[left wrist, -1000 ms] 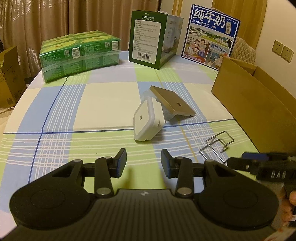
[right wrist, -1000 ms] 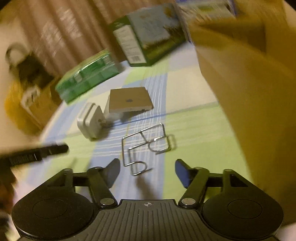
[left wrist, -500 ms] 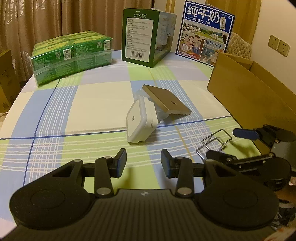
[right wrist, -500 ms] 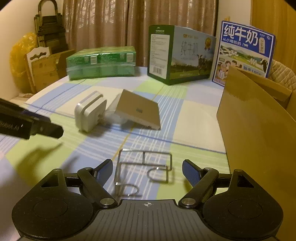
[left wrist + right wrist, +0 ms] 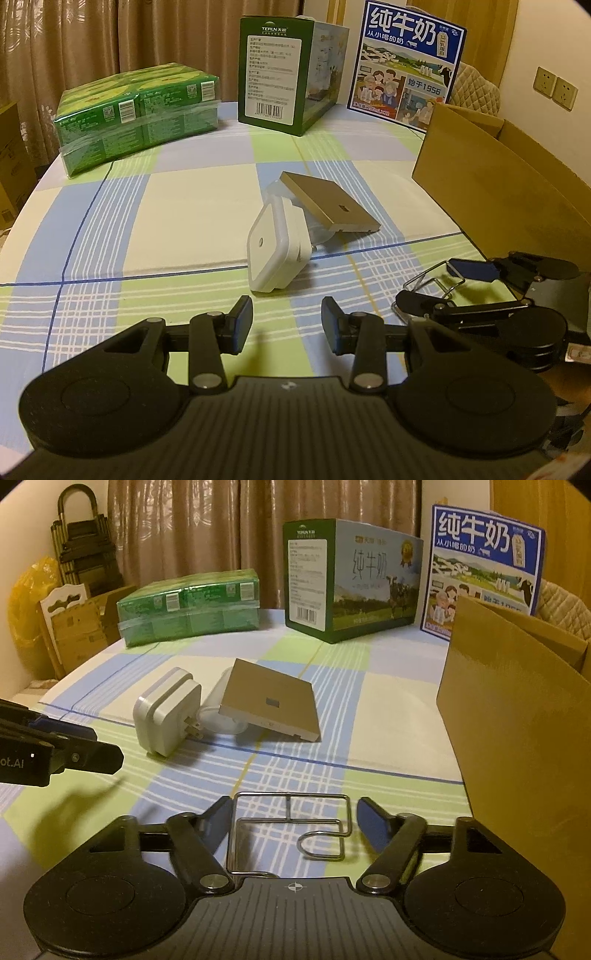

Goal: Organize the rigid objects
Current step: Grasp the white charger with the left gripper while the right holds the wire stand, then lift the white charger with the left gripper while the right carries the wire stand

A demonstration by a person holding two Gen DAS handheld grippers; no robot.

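Observation:
A bent wire hook rack (image 5: 291,827) lies flat on the checked tablecloth. My right gripper (image 5: 291,819) straddles it and its jaws are closing, but the pads stand just clear of the wire on both sides. In the left wrist view the right gripper (image 5: 439,284) sits low at the right over the wire rack (image 5: 432,277). My left gripper (image 5: 286,321) hovers with a narrow gap and nothing in it, short of a white plug adapter (image 5: 275,251). A tan switch plate (image 5: 328,201) leans behind the adapter.
An open cardboard box (image 5: 517,720) stands close on the right. At the back are a green wrapped pack (image 5: 136,118), a green milk carton box (image 5: 273,74) and a blue milk box (image 5: 406,66). Boxes and a folded trolley (image 5: 85,546) stand beyond the table's left edge.
My right gripper rolled level and moved forward, so the wire rack now lies between its jaws; they widened, then narrowed. The left gripper has stayed put.

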